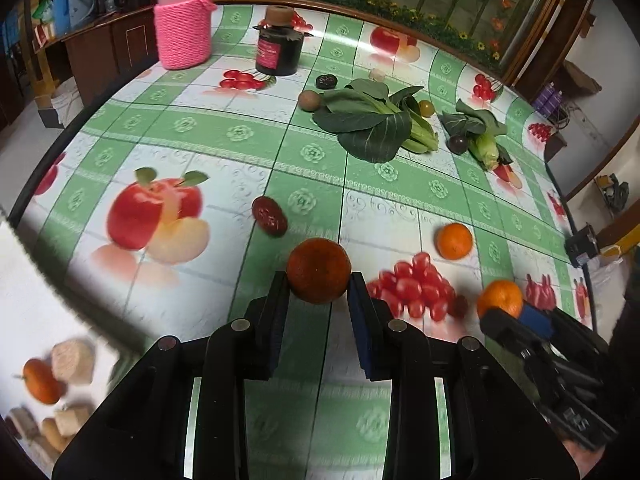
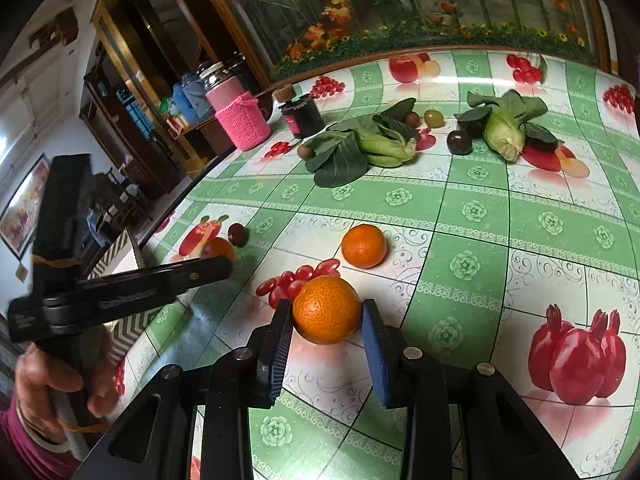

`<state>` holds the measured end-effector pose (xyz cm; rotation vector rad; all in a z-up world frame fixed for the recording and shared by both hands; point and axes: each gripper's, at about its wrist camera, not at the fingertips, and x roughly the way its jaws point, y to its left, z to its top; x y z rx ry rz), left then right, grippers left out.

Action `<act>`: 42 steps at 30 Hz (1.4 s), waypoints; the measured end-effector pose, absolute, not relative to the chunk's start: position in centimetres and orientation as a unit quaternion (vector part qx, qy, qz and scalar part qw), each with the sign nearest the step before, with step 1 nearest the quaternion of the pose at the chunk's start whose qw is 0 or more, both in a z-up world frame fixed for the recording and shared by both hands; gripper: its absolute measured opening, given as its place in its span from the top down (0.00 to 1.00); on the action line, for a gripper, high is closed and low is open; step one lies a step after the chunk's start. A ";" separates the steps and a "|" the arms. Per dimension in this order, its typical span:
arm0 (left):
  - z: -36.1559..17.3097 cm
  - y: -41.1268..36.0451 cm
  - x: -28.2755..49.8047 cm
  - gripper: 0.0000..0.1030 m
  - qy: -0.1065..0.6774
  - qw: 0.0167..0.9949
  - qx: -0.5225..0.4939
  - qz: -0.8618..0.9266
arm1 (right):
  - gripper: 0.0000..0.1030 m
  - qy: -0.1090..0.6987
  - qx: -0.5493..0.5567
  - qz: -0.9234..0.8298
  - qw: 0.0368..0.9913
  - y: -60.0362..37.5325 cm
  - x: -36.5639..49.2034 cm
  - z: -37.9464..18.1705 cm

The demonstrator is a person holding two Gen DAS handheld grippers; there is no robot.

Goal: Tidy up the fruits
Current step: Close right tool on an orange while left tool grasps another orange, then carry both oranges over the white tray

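A dark jar (image 1: 279,50) and a pink-wrapped jar (image 1: 183,20) stand closed at the worktop's (image 1: 240,132) far edge. The left claw (image 1: 319,284) pinches a dark orange (image 1: 319,270); the right claw (image 2: 326,312) pinches a tangerine (image 2: 326,308), another tangerine (image 2: 364,246) beyond.

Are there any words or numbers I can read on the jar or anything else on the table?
No text here can be read.
Dark jar: its pink label carries print, too small and blurred to read.
Pink knitted cup cover: no writing shows.
Tablecloth: only pictures of fruit and flower patterns, no words.
Oranges and greens: no stickers or labels show.
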<state>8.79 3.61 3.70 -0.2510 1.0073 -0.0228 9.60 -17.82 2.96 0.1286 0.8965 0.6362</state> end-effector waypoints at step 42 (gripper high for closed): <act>7.2 19.6 -13.4 0.72 0.392 0.909 -0.056 0.134 | 0.68 0.403 -0.034 0.446 0.799 2.4 -4.9 5.2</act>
